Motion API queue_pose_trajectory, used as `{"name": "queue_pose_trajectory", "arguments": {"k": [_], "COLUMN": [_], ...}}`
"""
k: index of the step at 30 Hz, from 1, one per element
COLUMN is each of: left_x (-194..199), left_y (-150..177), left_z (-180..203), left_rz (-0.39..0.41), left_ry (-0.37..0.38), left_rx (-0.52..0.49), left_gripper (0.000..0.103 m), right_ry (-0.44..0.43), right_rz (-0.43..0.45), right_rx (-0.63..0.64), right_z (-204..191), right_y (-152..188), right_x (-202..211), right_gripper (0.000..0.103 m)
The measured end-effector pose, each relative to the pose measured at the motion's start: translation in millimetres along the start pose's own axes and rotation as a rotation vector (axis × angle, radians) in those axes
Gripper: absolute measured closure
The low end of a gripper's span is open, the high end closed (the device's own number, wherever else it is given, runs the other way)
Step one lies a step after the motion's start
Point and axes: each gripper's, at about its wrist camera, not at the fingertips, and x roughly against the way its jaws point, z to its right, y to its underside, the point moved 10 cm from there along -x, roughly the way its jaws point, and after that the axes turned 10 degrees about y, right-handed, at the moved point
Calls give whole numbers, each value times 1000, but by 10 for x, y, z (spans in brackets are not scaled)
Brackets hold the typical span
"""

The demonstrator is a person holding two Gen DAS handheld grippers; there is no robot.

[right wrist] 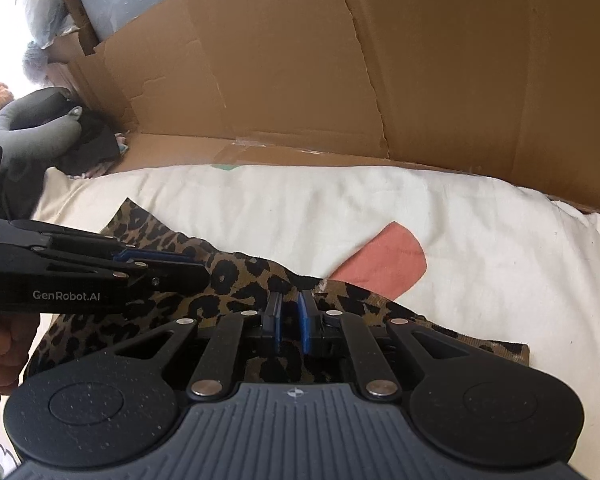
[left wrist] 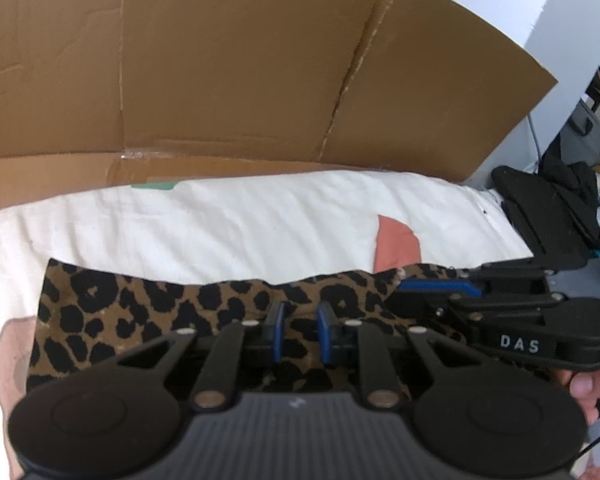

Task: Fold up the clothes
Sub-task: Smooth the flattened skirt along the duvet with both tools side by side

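I am working two handheld claws over a leopard-print garment (left wrist: pixel 148 312) that lies on a white sheet (left wrist: pixel 220 220) spread over a soft surface, perhaps a bed. A large flattened cardboard sheet (left wrist: pixel 220 60) stands behind it. A pink patch (left wrist: pixel 396 246) shows on the sheet just past the garment's far edge.

My left claw (left wrist: pixel 300 330) sits low over the middle of the cloth. Its blue pads stand a little apart with leopard fabric showing between them; I cannot tell whether they are pinching it.

My right claw (right wrist: pixel 289 322) is beside it, at the garment's far edge near the pink patch. Its blue pads stand very close together with cloth between them, and I judge they are pinching it.

Each wrist view shows the other claw coming in from the side, so the two work close together on the same edge. A hand (right wrist: pixel 0 344) grips the left claw's handle.

As for progress, the garment looks like a long flat band, possibly already doubled once. I judge that at least one more fold remains, and nothing appears stacked or set aside as finished.
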Motion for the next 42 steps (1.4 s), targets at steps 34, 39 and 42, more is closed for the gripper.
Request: {"name": "queue_pose_trajectory", "arguments": {"k": [34, 39, 42], "left_x": [-37, -49, -45], "left_y": [25, 27, 23], "left_z": [68, 103, 112], "left_rz": [9, -1, -1], "left_ry": [-19, -35, -38], "left_rx": [15, -31, -32], "left_gripper": [85, 85, 85], "right_ry": [92, 84, 92], "right_rz": [13, -12, -21], "right_rx": [6, -23, -19], "right_z": [-169, -70, 0], "right_y": [230, 367, 488], "right_x": [340, 342, 405], "right_gripper": [87, 90, 89]}}
